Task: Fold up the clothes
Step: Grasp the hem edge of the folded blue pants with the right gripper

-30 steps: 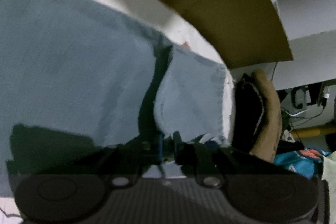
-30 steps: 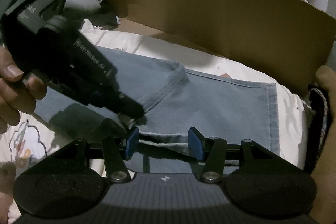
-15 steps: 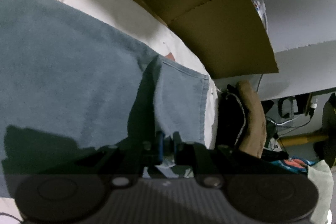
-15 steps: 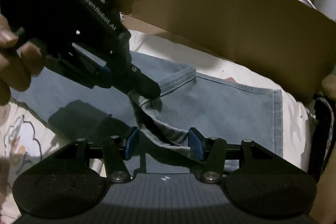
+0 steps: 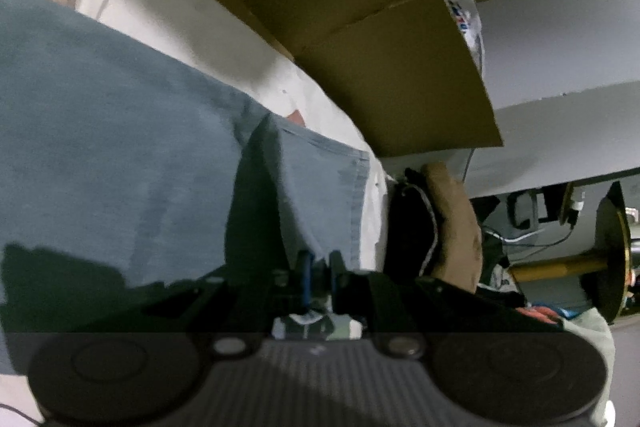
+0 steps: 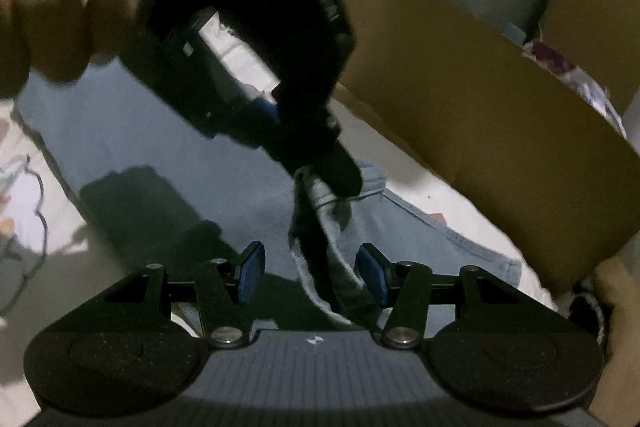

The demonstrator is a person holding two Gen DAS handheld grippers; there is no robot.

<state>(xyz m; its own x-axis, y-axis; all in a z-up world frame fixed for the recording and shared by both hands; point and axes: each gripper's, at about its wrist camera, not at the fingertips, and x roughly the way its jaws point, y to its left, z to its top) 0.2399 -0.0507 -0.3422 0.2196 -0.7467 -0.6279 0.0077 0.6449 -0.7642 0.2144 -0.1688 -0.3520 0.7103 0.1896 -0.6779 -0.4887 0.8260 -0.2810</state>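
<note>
Right wrist view: blurred left hand-held gripper (image 6: 344,183) hides much of blue garment (image 6: 168,155)

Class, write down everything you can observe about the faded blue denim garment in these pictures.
The faded blue denim garment looks like soft, washed cotton with stitched hems. It lies mostly flat on a white printed bedsheet in front of a brown cardboard panel. One hemmed edge is pinched and lifted by the left gripper, making a raised fold. That lifted edge hangs between the open pads of the right gripper, which are not pressing on it.
</note>
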